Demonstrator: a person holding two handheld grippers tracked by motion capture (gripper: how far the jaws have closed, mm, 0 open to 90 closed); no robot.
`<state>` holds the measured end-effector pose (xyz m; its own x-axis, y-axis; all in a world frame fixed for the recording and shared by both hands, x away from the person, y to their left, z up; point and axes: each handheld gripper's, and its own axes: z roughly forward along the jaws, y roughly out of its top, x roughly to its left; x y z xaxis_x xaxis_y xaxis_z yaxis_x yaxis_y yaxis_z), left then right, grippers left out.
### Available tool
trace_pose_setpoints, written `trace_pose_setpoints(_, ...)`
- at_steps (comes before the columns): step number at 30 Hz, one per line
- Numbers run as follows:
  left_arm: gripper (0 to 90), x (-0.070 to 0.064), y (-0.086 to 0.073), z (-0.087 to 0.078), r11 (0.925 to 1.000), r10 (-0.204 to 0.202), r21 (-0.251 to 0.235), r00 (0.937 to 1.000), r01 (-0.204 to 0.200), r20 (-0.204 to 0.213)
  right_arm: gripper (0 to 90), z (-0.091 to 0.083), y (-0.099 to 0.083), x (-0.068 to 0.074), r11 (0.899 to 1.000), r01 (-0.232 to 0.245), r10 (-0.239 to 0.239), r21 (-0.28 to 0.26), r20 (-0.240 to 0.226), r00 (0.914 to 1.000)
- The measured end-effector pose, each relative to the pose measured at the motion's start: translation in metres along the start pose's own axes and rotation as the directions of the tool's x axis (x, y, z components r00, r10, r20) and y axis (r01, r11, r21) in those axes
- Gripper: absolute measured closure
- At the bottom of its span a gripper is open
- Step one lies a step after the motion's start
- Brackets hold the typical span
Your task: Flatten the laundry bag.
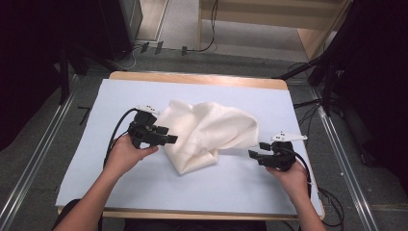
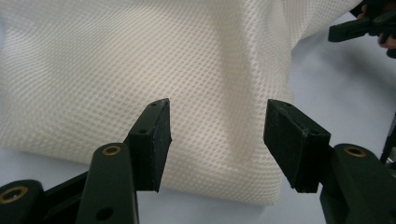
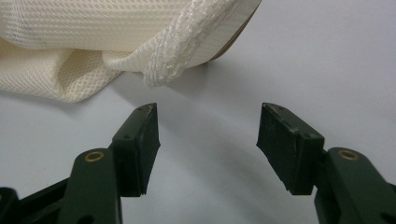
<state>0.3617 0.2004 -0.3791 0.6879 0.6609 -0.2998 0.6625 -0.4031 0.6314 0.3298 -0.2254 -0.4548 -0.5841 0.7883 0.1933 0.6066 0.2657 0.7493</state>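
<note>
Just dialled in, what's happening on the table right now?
A person holds a gripper in each hand over a crumpled white mesh bag lying on the pale blue table mat. The left gripper sits at the bag's left edge, jaws open with the mesh right in front of them. The right gripper is also open, a little off the bag's right side, facing its corded hem. Neither has gripped the bag yet.

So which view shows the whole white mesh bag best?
The high view: the mesh bag lies crumpled on the table, complete. The left gripper view gives a close patch of netting; the right gripper view catches a hemmed corner.
</note>
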Motion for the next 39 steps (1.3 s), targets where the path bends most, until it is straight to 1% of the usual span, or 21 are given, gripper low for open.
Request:
trace_pose_setpoints(2, 42.3, -0.003, 0.003, 0.003, 1.0000, 0.008, 0.001, 0.9999, -0.008, 0.007, 40.1, 0.000, 0.000, 0.000, 1.000, 0.002, -0.002, 0.002, 0.000, 1.0000)
trace_pose_setpoints(4, 41.7, -0.007, 0.007, 0.007, 0.9996, 0.025, 0.009, 0.9996, -0.025, 0.009, 40.1, 0.000, 0.000, 0.000, 1.000, 0.002, -0.002, 0.002, 0.000, 1.0000)
trace_pose_setpoints(7, 41.3, -0.011, 0.011, 0.011, 0.9995, 0.030, 0.013, 0.9994, -0.030, 0.021, 40.2, -0.001, 0.000, 0.000, 1.000, 0.001, -0.001, 0.001, 0.000, 1.0000)
trace_pose_setpoints(9, 41.1, -0.014, 0.015, 0.015, 0.9995, 0.024, 0.020, 0.9993, -0.024, 0.027, 40.3, -0.001, 0.000, 0.000, 1.000, 0.000, 0.000, 0.000, 0.002, 1.0000)
trace_pose_setpoints(12, 40.8, -0.017, 0.021, 0.020, 0.9988, 0.034, 0.034, 0.9993, -0.035, 0.018, 40.3, -0.001, 0.000, 0.000, 1.000, 0.000, 0.000, 0.003, -0.001, 1.0000)
trace_pose_setpoints(17, 38.4, -0.021, 0.029, 0.029, 0.9989, 0.037, 0.027, 0.9988, -0.038, 0.031, 40.4, -0.001, 0.000, 0.001, 1.000, 0.003, -0.003, 0.003, -0.003, 1.0000)
trace_pose_setpoints(19, 38.1, -0.022, 0.032, 0.032, 0.9985, 0.045, 0.030, 0.9984, -0.046, 0.034, 40.4, -0.001, -0.001, 0.002, 1.000, -0.004, 0.004, 0.001, -0.003, 1.0000)
trace_pose_setpoints(21, 38.0, -0.023, 0.035, 0.036, 0.9986, 0.043, 0.030, 0.9983, -0.044, 0.039, 40.5, -0.002, -0.001, 0.003, 1.000, -0.006, 0.006, -0.001, -0.005, 1.0000)
trace_pose_setpoints(24, 38.5, -0.024, 0.039, 0.042, 0.9973, 0.056, 0.046, 0.9981, -0.057, 0.026, 40.7, -0.003, -0.001, 0.005, 1.000, -0.003, 0.003, -0.005, -0.007, 1.0000)
trace_pose_setpoints(27, 39.1, -0.025, 0.042, 0.048, 0.9969, 0.056, 0.055, 0.9981, -0.057, 0.026, 40.7, -0.005, -0.003, 0.007, 1.000, -0.003, 0.003, -0.002, -0.006, 1.0000)
trace_pose_setpoints(29, 39.2, -0.026, 0.044, 0.052, 0.9960, 0.068, 0.056, 0.9975, -0.069, 0.018, 40.7, -0.005, -0.003, 0.008, 1.000, -0.005, 0.005, -0.002, -0.007, 1.0000)
trace_pose_setpoints(32, 39.3, -0.024, 0.047, 0.057, 0.9962, 0.066, 0.057, 0.9978, -0.066, 0.013, 40.8, -0.006, -0.004, 0.009, 1.000, -0.009, 0.009, -0.003, -0.005, 1.0000)
trace_pose_setpoints(35, 40.2, -0.025, 0.049, 0.062, 0.9958, 0.066, 0.063, 0.9978, -0.067, 0.011, 40.9, -0.008, -0.005, 0.010, 1.000, -0.008, 0.008, -0.005, -0.005, 1.0000)
trace_pose_setpoints(36, 41.2, -0.025, 0.049, 0.064, 0.9953, 0.071, 0.064, 0.9974, -0.072, 0.010, 40.9, -0.008, -0.005, 0.010, 1.000, -0.010, 0.010, -0.007, -0.006, 0.9999)
trace_pose_setpoints(37, 42.4, -0.026, 0.050, 0.065, 0.9940, 0.087, 0.067, 0.9962, -0.087, -0.001, 40.9, -0.009, -0.006, 0.011, 1.000, -0.009, 0.009, -0.008, -0.006, 0.9999)
trace_pose_setpoints(39, 51.1, -0.027, 0.050, 0.068, 0.9926, 0.098, 0.073, 0.9952, -0.097, -0.008, 40.9, -0.010, -0.006, 0.012, 1.000, -0.009, 0.009, -0.012, -0.006, 0.9999)
